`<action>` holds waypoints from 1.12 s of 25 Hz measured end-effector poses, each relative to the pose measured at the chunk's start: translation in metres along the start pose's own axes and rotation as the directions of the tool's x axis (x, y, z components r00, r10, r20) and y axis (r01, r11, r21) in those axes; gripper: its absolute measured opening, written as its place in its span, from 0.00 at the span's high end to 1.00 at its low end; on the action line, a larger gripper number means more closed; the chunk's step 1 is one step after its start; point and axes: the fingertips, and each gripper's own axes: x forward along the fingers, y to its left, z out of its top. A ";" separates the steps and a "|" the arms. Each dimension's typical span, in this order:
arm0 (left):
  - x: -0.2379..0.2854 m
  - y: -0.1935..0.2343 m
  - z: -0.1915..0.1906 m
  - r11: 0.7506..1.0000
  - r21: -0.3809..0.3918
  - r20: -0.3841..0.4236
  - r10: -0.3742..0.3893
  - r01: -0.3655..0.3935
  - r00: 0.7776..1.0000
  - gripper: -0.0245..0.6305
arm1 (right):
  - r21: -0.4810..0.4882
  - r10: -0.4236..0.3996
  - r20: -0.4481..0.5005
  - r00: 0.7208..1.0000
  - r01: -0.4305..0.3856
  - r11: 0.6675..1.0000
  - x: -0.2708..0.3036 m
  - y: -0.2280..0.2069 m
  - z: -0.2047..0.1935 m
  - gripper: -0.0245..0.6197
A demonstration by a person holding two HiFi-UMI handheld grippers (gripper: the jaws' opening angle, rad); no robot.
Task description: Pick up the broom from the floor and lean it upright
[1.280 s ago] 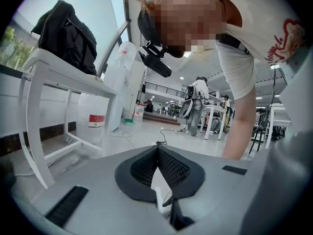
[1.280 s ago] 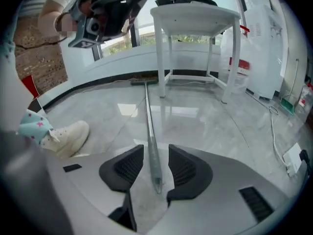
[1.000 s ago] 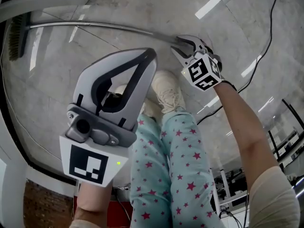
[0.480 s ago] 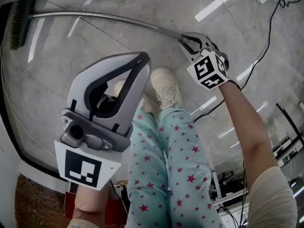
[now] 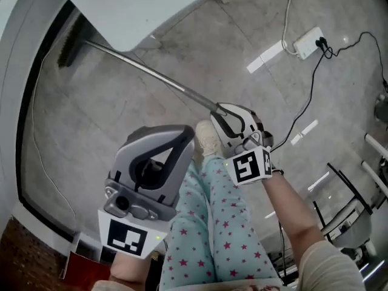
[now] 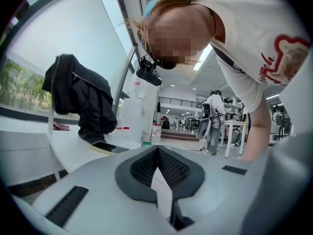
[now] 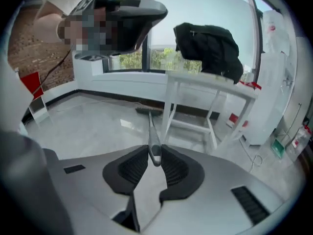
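Grey floor (image 5: 121, 114); broom (image 5: 148, 73) gripped at handle end.
R gripper (image 5: 218, 113) jaws just closed, clamped on handle; bristle head (image 5: 68, 46) at 10 o'clock by white table (image 5: 139, 5). L gripper (image 5: 182, 132) jaws together, nothing held.

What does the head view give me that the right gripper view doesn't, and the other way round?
Head view only: the left gripper, the person's legs, a shoe and a power strip.
Right gripper view only: a black jacket and the window.
Both: the broom, with its brush end down on the floor and its handle between the jaws of the right gripper, which have just been closing and now press on it.
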 end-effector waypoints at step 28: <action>-0.259 0.200 0.311 0.827 0.033 0.166 0.549 -0.561 0.819 0.94 | -0.205 0.100 0.472 0.876 -0.001 0.979 0.018 0.027 0.585 0.81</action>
